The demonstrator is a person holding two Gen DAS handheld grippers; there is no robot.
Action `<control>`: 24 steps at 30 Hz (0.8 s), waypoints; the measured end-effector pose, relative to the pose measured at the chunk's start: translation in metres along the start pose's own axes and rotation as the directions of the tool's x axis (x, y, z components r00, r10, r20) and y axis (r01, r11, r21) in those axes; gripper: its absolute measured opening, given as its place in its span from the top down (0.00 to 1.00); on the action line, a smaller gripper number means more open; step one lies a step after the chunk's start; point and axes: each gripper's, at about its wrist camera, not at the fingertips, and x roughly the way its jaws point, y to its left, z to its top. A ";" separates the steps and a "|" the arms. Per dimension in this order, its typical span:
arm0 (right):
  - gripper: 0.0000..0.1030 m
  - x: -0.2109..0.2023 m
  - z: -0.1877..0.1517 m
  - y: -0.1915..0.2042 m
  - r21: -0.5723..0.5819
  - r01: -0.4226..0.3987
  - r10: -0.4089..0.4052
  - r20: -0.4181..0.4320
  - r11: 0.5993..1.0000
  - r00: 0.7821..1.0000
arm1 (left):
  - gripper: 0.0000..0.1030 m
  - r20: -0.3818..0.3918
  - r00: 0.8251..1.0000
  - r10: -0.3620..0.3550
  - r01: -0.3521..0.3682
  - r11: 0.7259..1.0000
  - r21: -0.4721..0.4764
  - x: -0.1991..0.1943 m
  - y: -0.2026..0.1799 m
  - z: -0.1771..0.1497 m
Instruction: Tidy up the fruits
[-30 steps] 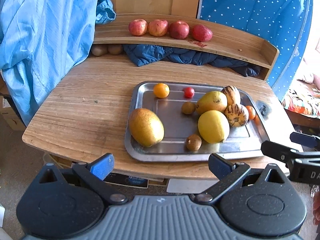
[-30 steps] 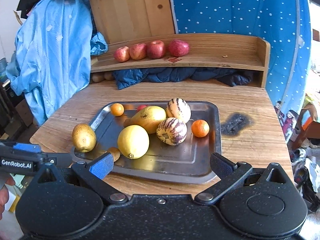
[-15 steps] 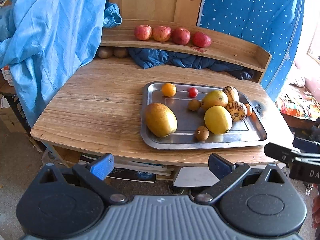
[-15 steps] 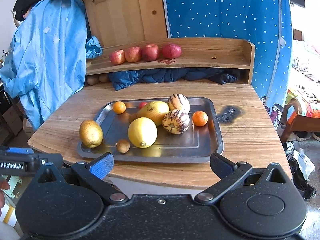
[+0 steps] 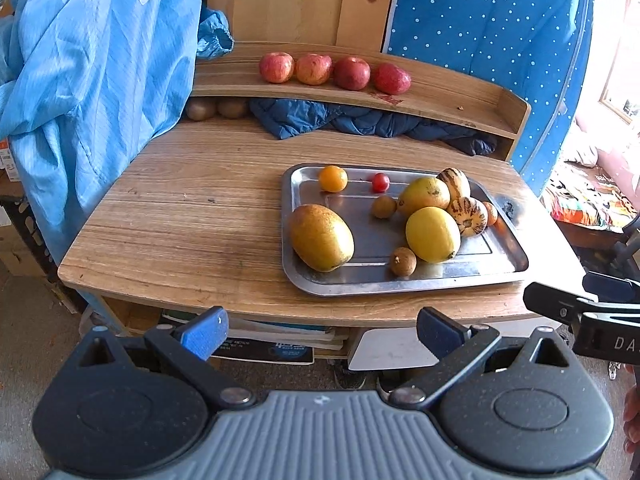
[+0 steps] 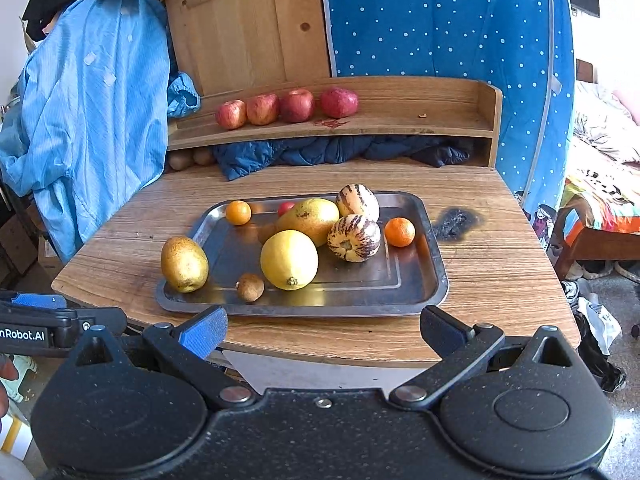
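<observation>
Steel tray (image 6: 434, 276) on the wooden table (image 5: 192, 216) carries our fruit (image 6: 289, 259); we hold the left gripper (image 5: 320, 332) and right gripper (image 6: 322, 330) spread empty before the table's front edge

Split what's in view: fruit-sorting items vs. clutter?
Job:
metal tray
large yellow citrus
two striped melons
mango
brown pear
tangerine
four red apples on shelf

Lying about:
light blue garment
dark blue jacket
dotted curtain
</observation>
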 end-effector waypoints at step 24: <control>0.01 0.003 0.002 0.007 -0.010 0.000 0.000 -0.005 1.000 1.000 | 0.01 -0.007 1.000 -0.002 0.002 1.000 -0.013 0.003 0.005 0.000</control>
